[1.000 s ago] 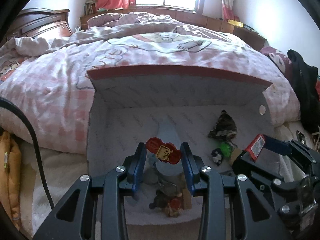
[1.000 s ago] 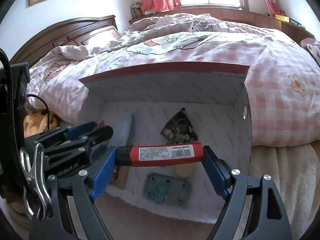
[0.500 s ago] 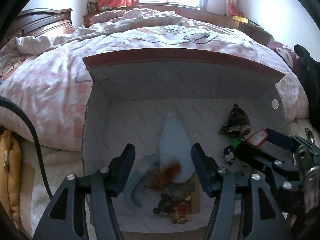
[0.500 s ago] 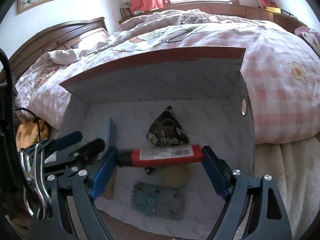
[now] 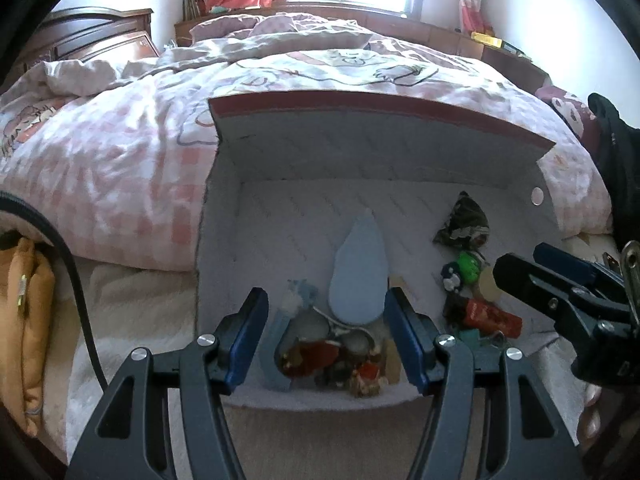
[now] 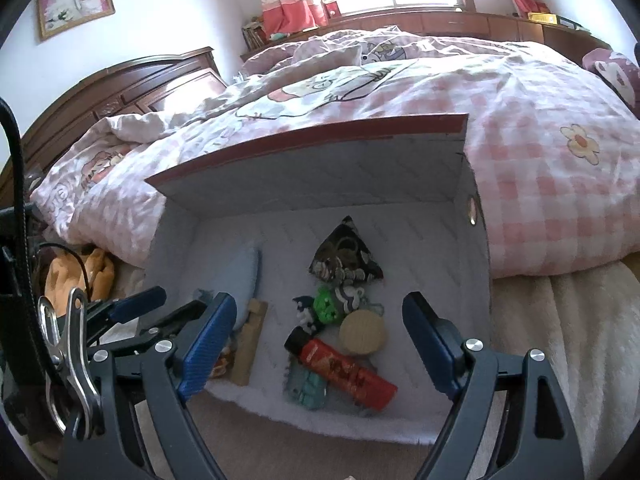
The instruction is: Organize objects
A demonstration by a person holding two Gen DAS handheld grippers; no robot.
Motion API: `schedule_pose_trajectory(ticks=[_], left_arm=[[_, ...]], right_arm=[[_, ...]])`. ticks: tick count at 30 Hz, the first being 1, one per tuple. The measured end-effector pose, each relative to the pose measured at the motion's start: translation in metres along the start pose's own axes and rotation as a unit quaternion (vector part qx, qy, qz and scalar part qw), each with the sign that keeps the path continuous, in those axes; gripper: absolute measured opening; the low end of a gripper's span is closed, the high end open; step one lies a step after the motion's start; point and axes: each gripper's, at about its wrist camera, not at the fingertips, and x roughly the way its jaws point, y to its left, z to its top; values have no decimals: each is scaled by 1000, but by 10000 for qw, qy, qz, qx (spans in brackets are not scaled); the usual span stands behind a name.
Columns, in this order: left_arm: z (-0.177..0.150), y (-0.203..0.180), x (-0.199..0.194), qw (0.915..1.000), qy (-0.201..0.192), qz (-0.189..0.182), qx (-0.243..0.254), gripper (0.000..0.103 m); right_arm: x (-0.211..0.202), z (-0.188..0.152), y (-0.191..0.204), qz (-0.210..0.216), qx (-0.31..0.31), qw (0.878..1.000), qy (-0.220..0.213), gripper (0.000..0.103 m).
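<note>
A white cardboard box (image 5: 224, 248) (image 6: 472, 264) with a red-edged flap lies open against the bed. My left gripper (image 5: 326, 336) hangs open over its near left corner, nothing between its fingers. Below it a small red toy car (image 5: 316, 356) rests on a heap of small toys beside a pale blue teardrop-shaped piece (image 5: 360, 280). My right gripper (image 6: 320, 344) is open too, above the red tube (image 6: 346, 372) (image 5: 490, 318), which lies on the box floor across a teal plate (image 6: 306, 386). Near it sit a round wooden lid (image 6: 362, 334), a green toy (image 6: 328, 304) and a dark patterned pouch (image 6: 346, 260).
A bed with a pink checked quilt (image 5: 120, 184) rises right behind the box. An orange bag (image 5: 28, 320) lies on the cream blanket at the left. A wooden block (image 6: 250, 344) stands by the blue piece. Dark clothing (image 5: 612, 160) hangs at the far right.
The left gripper opened and the red toy car dropped onto the toy heap. The right gripper opened and the red tube fell to the box floor. Both views moved closer to the box.
</note>
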Motion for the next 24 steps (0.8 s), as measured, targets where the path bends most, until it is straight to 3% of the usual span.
schedule_pose_trajectory(ticks=[13, 24], left_arm=[[-31, -5, -63, 9996, -282, -88, -18, 61], [-88, 3, -79, 9998, 161, -70, -93, 61]], right_arm=[[-52, -40, 18, 124, 122, 9997, -162, 87], [-81, -95, 32, -182, -53, 9998, -52, 87]])
